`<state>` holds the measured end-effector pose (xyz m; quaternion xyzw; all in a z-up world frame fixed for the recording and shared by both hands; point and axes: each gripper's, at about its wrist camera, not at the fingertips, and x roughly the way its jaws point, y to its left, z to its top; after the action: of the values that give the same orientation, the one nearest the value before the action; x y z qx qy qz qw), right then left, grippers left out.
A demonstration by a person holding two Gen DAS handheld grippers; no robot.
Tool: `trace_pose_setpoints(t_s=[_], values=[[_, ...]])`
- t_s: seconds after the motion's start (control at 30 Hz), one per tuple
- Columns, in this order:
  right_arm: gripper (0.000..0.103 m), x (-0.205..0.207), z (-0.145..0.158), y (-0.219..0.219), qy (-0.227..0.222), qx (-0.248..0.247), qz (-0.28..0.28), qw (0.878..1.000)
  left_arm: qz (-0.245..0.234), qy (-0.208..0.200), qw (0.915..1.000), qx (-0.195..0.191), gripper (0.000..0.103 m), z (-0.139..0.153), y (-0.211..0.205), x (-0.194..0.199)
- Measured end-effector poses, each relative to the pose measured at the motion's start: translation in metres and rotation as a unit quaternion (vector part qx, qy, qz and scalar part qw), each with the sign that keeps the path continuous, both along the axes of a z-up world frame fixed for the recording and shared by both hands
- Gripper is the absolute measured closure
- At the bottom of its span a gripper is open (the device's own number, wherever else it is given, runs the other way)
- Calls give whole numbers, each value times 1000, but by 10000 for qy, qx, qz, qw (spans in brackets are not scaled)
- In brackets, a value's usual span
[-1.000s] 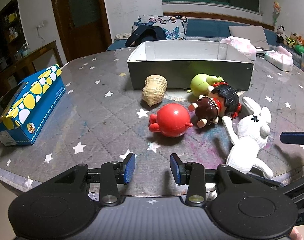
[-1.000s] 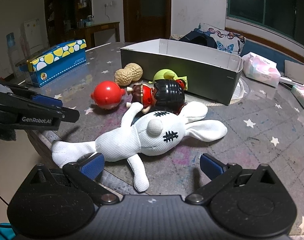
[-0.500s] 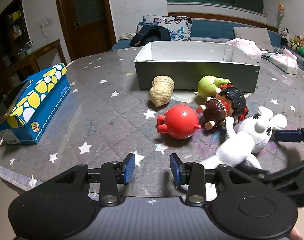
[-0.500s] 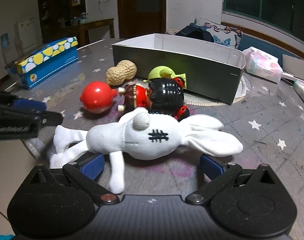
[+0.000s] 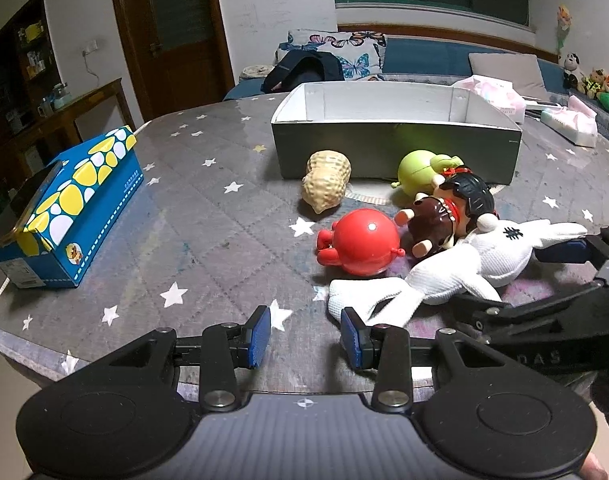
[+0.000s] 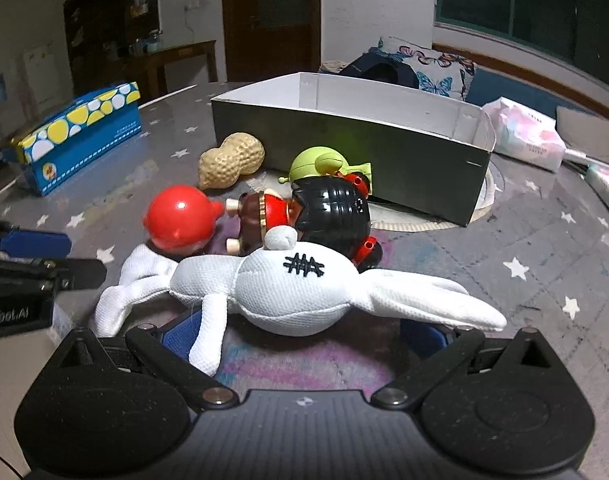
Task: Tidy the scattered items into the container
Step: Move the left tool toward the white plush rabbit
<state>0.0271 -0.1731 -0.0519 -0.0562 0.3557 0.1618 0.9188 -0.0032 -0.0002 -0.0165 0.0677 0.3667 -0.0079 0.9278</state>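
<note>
Our left gripper (image 5: 304, 334) hovered at the counter (image 5: 208, 248) edge, jaws open and empty. Right of it, the white plush rabbit (image 6: 300, 292) lay before the box (image 6: 344, 136), between our right gripper's (image 6: 300, 334) wide-open jaws. Soft and light, it would squash; we judged its plump body the best hold.

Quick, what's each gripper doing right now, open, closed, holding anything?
Left gripper: open, holding nothing.
Right gripper: open, straddling the white plush rabbit, not clamped on it.
</note>
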Motion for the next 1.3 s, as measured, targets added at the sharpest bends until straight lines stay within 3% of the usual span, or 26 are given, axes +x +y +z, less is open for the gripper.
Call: trace_pose_setpoints(t_s=[0.4,1.3], values=[[0,-22,8,-9,-80,-132,281,9995,44,57,10000,33,62,-3,-1,-2],[0,-38,8,-17,-45,33,304,9995,-48,77,9999,135,62,-8,-12,-6]])
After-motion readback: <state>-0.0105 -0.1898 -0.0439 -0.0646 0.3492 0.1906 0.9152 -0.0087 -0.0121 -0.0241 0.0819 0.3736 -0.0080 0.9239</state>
